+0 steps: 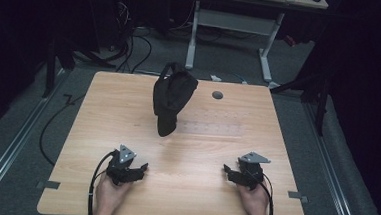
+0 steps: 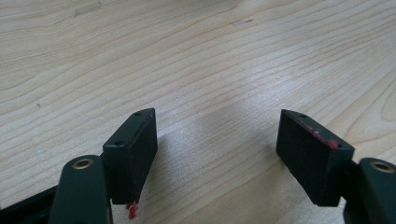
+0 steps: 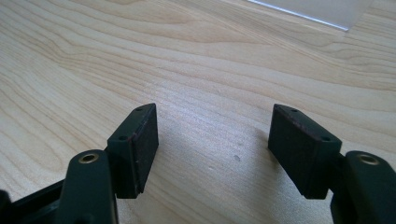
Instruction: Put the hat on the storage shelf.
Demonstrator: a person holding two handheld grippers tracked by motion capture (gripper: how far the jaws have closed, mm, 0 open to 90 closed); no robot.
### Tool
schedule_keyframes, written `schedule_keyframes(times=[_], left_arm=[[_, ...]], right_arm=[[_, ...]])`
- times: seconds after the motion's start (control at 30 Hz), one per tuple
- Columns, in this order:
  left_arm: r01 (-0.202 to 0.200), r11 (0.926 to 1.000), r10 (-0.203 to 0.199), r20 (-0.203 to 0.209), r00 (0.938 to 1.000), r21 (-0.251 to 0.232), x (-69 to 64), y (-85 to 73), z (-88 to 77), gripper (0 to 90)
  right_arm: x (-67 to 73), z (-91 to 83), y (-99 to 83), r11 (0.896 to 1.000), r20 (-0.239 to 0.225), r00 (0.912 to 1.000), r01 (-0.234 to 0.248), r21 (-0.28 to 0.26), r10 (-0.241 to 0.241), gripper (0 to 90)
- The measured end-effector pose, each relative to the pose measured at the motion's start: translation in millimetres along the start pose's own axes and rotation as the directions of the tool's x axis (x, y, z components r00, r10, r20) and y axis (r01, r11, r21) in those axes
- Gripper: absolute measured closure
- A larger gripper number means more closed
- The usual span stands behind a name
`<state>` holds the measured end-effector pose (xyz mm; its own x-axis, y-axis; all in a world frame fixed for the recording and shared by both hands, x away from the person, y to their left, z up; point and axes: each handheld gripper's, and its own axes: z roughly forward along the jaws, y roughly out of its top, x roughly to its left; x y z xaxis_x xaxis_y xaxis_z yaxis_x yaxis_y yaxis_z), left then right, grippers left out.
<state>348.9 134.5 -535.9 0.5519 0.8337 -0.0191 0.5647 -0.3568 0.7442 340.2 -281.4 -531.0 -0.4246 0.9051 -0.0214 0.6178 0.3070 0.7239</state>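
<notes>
Both claws rest low on the wooden bench (image 1: 128, 113) near its front edge. The left claw (image 1: 142, 168) stands wide open with nothing between its pads (image 2: 135, 154). The right claw (image 1: 227, 171) is likewise spread wide and holds nothing. The black bag (image 1: 170, 99) lies toward the far middle of the bench, well apart from both, touched by neither.

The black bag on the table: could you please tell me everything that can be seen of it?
The black bag looks like soft, dark fabric, rumpled and slumped rather than standing. A loop-like strap or handle shows at its far end, and the body narrows toward the near end. It lies on the far middle of the wooden table, left of a small round grey grommet. Only the tabletop touches it. Its details are too dark to make out.
</notes>
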Motion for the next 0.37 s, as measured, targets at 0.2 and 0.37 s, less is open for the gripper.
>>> schedule_keyframes(times=[0.2,0.37], left_arm=[[0.001,1.0,-0.001,-0.001,1.0,0.0,-0.2,0.0,0.1,29.3],[0.005,1.0,-0.005,-0.003,1.0,0.001,-0.8,0.1,0.1,29.0]], right_arm=[[0.0,0.0,0.0,1.0,0.0,1.0,0.0,0.0,0.0,33.6],[0.0,0.0,0.0,1.0,0.0,1.0,0.0,0.0,0.0,33.6]])
